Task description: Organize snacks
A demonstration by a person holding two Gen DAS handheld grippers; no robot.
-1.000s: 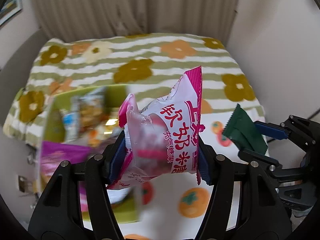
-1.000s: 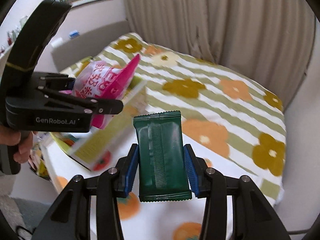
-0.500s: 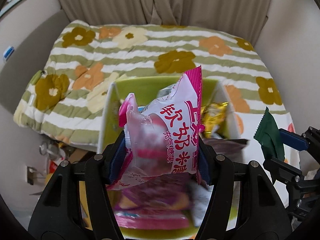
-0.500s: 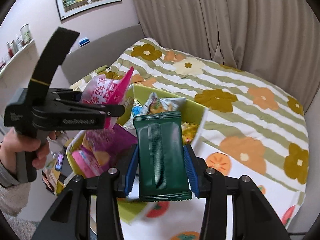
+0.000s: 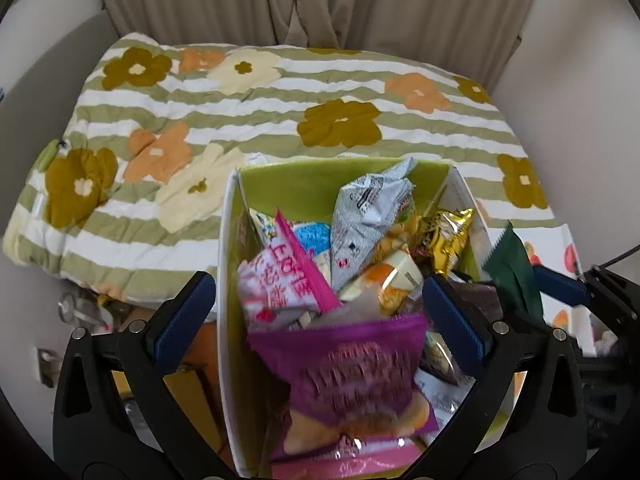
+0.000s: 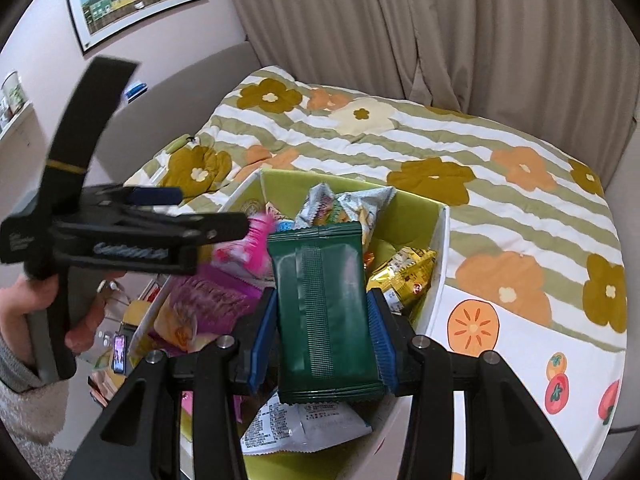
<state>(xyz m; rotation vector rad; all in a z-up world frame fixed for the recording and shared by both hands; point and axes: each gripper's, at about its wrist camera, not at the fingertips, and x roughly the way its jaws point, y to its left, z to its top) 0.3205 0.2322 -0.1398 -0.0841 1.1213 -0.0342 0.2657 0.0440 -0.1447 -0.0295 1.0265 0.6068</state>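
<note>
The left tool point(image 5: 318, 308) hangs over the open-topped box with white outer walls and lime-green lining point(image 5: 228, 264), its jaws opening and nothing pressed between the blue pads point(image 5: 182, 312); the pink-and-white plastic sweet packet with red lettering point(image 5: 280, 280) lies free on the heap inside, pink sealed edge tilted up, evidently let go so that it falls among the other snacks. The box is already crowded: a crumpled silver foil pouch point(image 5: 368, 216) stands against the far wall, a gold foil wrapper point(image 5: 444, 240) rests by the right wall, and a purple crisp bag point(image 5: 352, 368) covers the near end, which explains why the new packet sits on top and not deep inside. The right tool point(image 6: 322, 320) is clenched on a dark green flat wrapper with serrated ends point(image 6: 324, 308), gripping its long edges so that it stays upright, poised above the near right part of the same box. From this view the person's hand point(image 6: 24, 312) is seen around the left tool's handle. The box sits at the edge of a table under a white cloth printed with orange fruit point(image 6: 520, 352), just beside a bed with a green-striped flowered quilt point(image 6: 460, 152). The green wrapper probably goes in next.
</note>
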